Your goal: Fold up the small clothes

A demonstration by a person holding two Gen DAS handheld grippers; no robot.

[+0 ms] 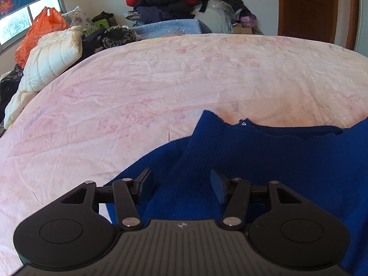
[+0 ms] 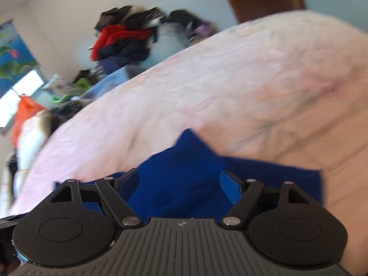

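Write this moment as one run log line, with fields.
step: fold released | left gripper: open | right gripper: open | blue garment: on pink bedspread

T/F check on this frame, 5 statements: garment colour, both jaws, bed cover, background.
1. The garment on the bed is a blue knit. True.
2. The left gripper has its jaws clamped shut on the fabric. False: the jaws stand apart, with the knit lying between them unpinched.
3. The right gripper has its jaws open over the blue knit. True.
4. The bed cover is plain dark green. False: it is pale pink with a faint floral print.
5. An orange plastic bag sits by the window, beyond the bed's far left corner. True.
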